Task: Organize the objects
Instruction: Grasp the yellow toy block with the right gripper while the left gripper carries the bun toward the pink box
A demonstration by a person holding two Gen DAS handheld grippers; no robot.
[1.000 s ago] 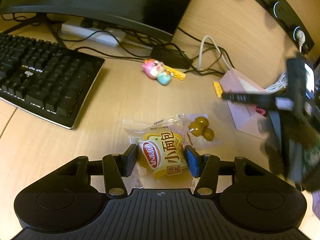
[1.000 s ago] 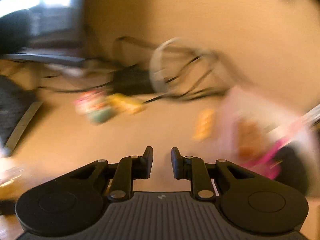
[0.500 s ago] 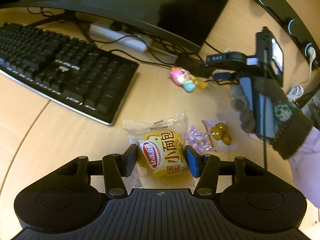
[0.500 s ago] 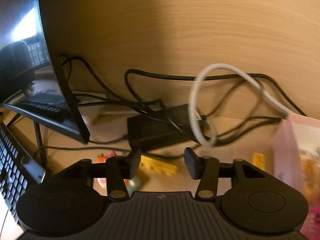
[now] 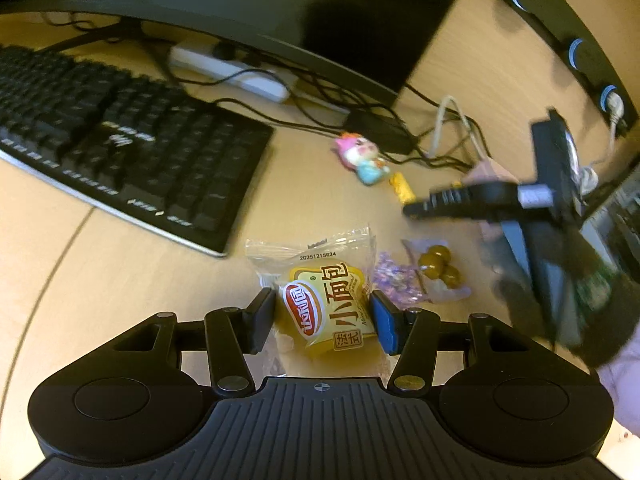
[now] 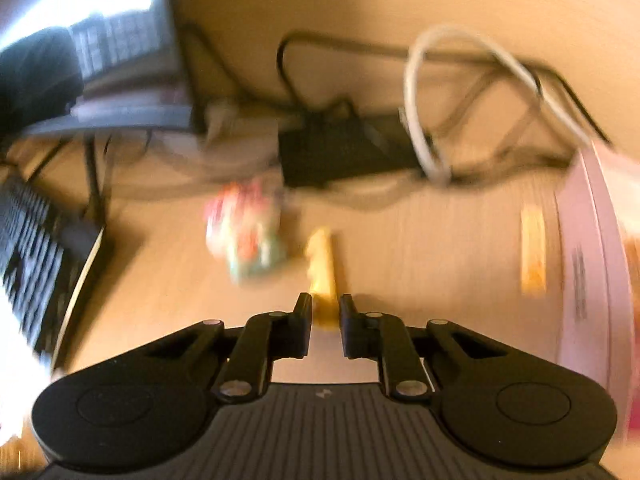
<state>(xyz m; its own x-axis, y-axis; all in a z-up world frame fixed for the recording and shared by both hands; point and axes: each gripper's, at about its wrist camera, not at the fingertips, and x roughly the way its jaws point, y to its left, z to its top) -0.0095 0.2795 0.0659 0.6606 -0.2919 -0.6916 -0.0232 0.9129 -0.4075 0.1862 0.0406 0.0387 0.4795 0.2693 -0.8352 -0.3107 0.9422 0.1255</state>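
Note:
My left gripper (image 5: 322,316) is shut on a yellow bread packet (image 5: 328,304) that lies on the wooden desk. Beside the packet lie a purple sweet bag (image 5: 396,280) and a clear pack of olive-green balls (image 5: 438,266). My right gripper (image 6: 325,316) points down at a small yellow piece (image 6: 320,264). Its jaws are closing, and the pads sit against the near end of the piece. In the left wrist view the right gripper (image 5: 416,210), held by a gloved hand (image 5: 560,300), has its tip at that yellow piece (image 5: 401,189). A pink and teal toy figure (image 5: 360,156) stands just left of it.
A black keyboard (image 5: 120,152) fills the left side, with a monitor above it. A black adapter (image 6: 344,152), tangled cables and a white power strip (image 5: 232,72) lie at the back. A pink box (image 6: 592,260) stands on the right, a second yellow piece (image 6: 533,252) beside it.
The right gripper opened wide, dropped towards the desk and closed around the yellow piece. The left gripper kept its grip on the bread packet and shifted a little sideways.

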